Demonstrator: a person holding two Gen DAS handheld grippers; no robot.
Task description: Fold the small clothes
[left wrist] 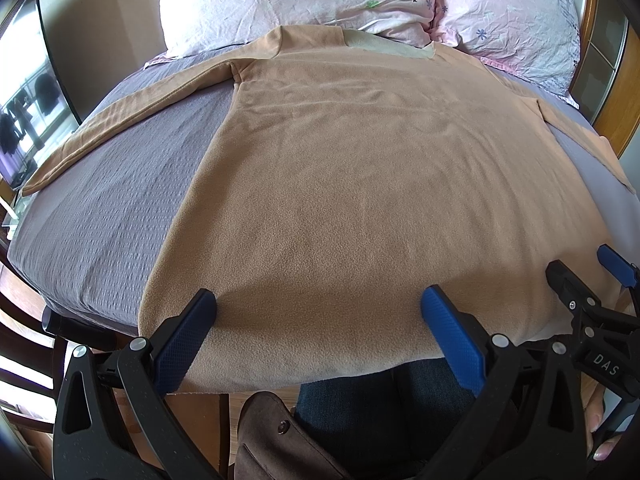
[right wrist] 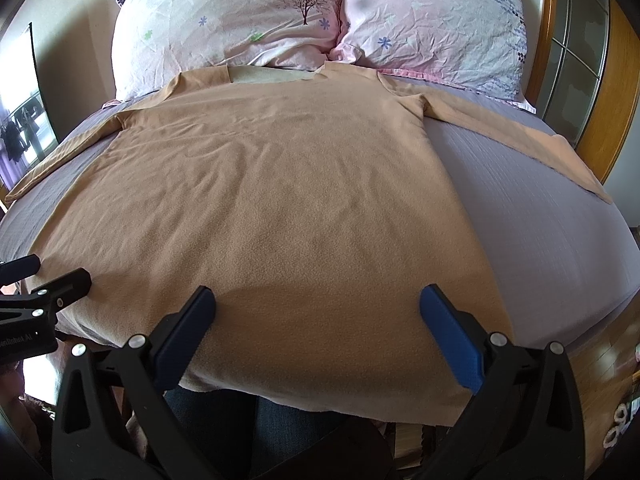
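A tan long-sleeved top point(left wrist: 340, 184) lies flat on our grey bedsheet point(left wrist: 120, 184), sleeves spread wide, hem draping over the near bed edge. Our left gripper point(left wrist: 318, 308) and right gripper point(right wrist: 318, 308) hover over that hem with jaws spread, holding nothing. Two floral pillows point(right wrist: 304, 16) border the collar; bare sheet flanks both sides.

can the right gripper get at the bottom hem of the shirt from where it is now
Probably yes. The right gripper is open right over the hem of the shirt, which overhangs the bed edge, with nothing lying between them.
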